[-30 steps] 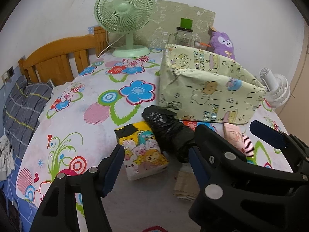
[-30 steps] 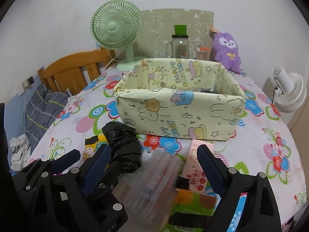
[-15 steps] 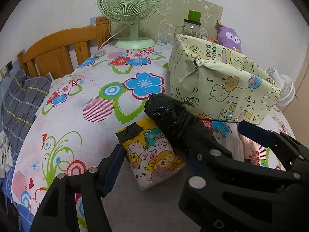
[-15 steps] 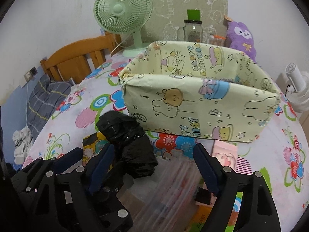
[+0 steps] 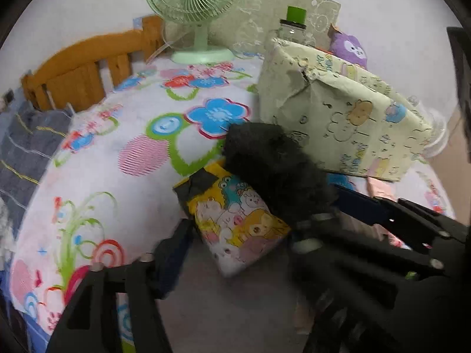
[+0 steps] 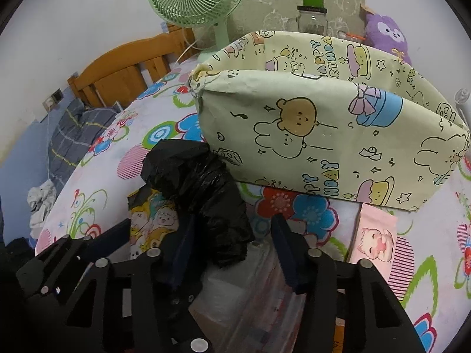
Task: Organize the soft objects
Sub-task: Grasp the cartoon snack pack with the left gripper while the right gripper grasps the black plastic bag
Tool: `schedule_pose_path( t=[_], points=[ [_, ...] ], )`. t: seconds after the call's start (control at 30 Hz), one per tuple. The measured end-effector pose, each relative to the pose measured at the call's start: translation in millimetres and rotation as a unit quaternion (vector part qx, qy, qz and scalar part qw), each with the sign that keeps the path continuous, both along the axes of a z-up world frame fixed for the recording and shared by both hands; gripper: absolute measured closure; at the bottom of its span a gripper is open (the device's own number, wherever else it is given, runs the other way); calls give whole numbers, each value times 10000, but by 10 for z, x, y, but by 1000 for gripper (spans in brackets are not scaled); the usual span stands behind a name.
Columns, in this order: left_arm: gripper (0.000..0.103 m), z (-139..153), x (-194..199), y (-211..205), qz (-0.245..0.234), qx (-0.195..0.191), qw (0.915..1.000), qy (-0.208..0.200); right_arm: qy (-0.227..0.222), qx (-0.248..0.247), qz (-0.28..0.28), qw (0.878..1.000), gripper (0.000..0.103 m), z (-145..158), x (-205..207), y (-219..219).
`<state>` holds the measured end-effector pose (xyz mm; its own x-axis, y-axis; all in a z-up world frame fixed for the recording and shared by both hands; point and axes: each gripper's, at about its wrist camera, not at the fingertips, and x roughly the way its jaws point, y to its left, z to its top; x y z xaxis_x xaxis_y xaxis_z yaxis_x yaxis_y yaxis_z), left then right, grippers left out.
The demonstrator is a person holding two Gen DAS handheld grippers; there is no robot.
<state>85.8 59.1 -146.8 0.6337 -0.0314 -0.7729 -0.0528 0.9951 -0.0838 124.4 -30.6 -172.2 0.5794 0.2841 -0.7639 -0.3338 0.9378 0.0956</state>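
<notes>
On the flowered table cover point(image 5: 97, 161), a crumpled black plastic bag point(image 6: 200, 188) lies just in front of the near left corner of the cartoon-print box point(image 6: 323, 135), overlapping a yellow cartoon packet point(image 5: 235, 223) that sits between the spread fingers of the left gripper point(image 5: 235, 247), which touch nothing. Just right of the bag, the right gripper point(image 6: 232, 247) also stands open, its left finger against the bag's near edge, though the blur leaves actual contact uncertain, with clear plastic packaging point(image 6: 259, 291) beneath it and a pink pig packet point(image 6: 375, 235) to its right.

A crumpled black plastic bag point(image 6: 200, 188) lies across a yellow cartoon-print pack point(image 5: 235, 223) (lying flat), beside the pale-green cartoon-print box point(image 6: 323, 135).
</notes>
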Motion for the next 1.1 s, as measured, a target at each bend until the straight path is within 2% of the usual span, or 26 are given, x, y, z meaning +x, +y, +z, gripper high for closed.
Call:
schedule_pose_path(
  t=[0.03, 0.27, 0.47, 1.1],
  points=[
    [41, -6, 3, 4, 0, 15, 10000, 7, -9, -27, 23, 10000, 70, 2, -6, -2],
    [45, -4, -19, -15, -5, 69, 10000, -27, -5, 27, 24, 10000, 76, 12, -50, -54],
    [49, 32, -66, -41, -28, 63, 9999, -96, -74, 23, -25, 10000, 78, 51, -100, -80],
    [50, 306, -308, -225, -130, 158, 9986, -480, -463, 115, -234, 9986, 78, 326, -408, -284]
  ],
)
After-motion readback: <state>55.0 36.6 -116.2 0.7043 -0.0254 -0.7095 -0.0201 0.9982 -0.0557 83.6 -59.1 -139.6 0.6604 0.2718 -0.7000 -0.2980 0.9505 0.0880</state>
